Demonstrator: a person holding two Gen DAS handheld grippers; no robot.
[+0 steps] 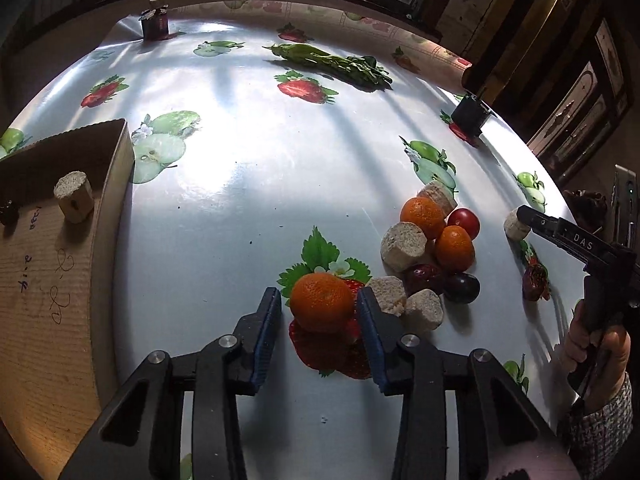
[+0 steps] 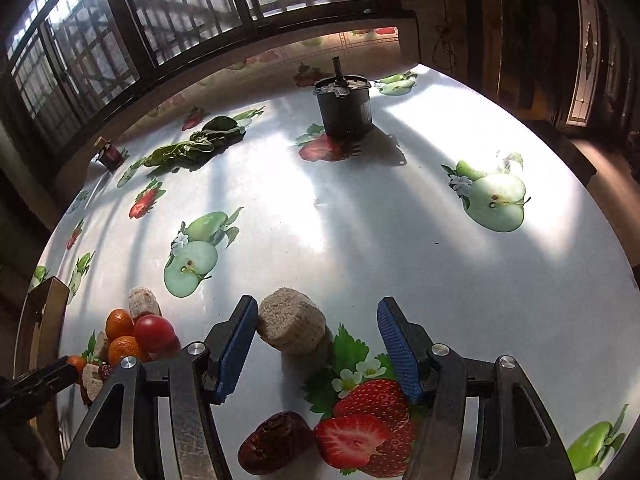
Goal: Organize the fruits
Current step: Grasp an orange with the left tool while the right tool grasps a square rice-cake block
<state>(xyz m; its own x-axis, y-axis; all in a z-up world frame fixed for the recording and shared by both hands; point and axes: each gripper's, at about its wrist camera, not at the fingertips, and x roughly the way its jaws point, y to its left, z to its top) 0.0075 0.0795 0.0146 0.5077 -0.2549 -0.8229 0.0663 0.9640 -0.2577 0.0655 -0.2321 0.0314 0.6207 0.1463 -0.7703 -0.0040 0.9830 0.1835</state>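
- While a fruit-print tablecloth (image 1: 240, 208) gleams under window light, the left gripper (image 1: 319, 304) stands parted around a tangerine (image 1: 322, 302) lying on the cloth; its right blue pad looks to be at the fruit's skin, the left pad (image 1: 272, 320) stands just off it.
- Just right of that gripper lies a mixed heap: 2 more tangerines (image 1: 422, 217), a red cherry tomato (image 1: 464, 222), a dark plum (image 1: 461, 287), a red date (image 1: 425, 278) and several pale cork-like cylinders (image 1: 402, 246).
- To its left, a cardboard box (image 1: 60, 280) holds 1 more cylinder (image 1: 74, 196) and a small dark item at the edge of view.
- Far ahead of the left gripper lie leafy greens (image 1: 336, 65); a small dark jar (image 1: 155, 22) stands at the far left corner of the table.
- The right gripper (image 2: 316, 332) is spread wide, with a pale cylinder (image 2: 291, 326) between its pads and close against the left one; whether it touches cannot be told.
- Below the right gripper's fingers, a wrinkled red date (image 2: 276, 446) lies beside a printed strawberry.
- Straight ahead of the right gripper stands a dark pot (image 2: 343, 106); the fruit heap sits to its left.
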